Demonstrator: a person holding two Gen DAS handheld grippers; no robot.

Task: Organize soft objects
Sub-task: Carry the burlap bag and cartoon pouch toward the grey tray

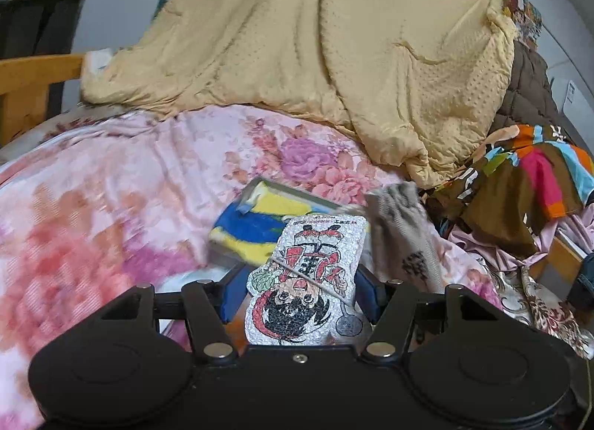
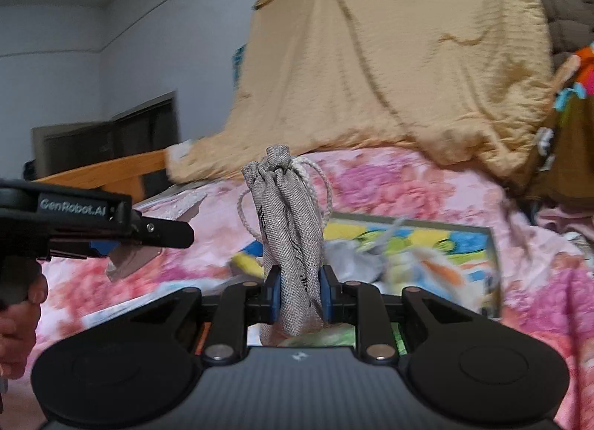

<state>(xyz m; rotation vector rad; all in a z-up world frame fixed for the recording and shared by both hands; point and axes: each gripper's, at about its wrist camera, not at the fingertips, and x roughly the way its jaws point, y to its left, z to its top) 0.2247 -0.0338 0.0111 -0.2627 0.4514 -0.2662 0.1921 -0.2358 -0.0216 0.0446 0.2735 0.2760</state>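
Observation:
My left gripper (image 1: 300, 294) is shut on a flat glittery cartoon-figure pad (image 1: 310, 274), held above the pink floral bedspread (image 1: 148, 177). My right gripper (image 2: 299, 291) is shut on a grey woven drawstring pouch (image 2: 287, 222), which stands upright between the blue pads. The pouch also shows blurred in the left wrist view (image 1: 401, 229), just right of the pad. The left gripper shows at the left edge of the right wrist view (image 2: 156, 233). A colourful framed picture (image 1: 260, 222) lies on the bed below both; it also shows in the right wrist view (image 2: 427, 240).
A tan quilt (image 1: 334, 40) is heaped at the back of the bed. A multicoloured striped garment (image 1: 519, 185) and other clothes lie at the right. A wooden bed frame (image 1: 33, 77) stands at the far left, with a dark cabinet (image 2: 111, 137) behind.

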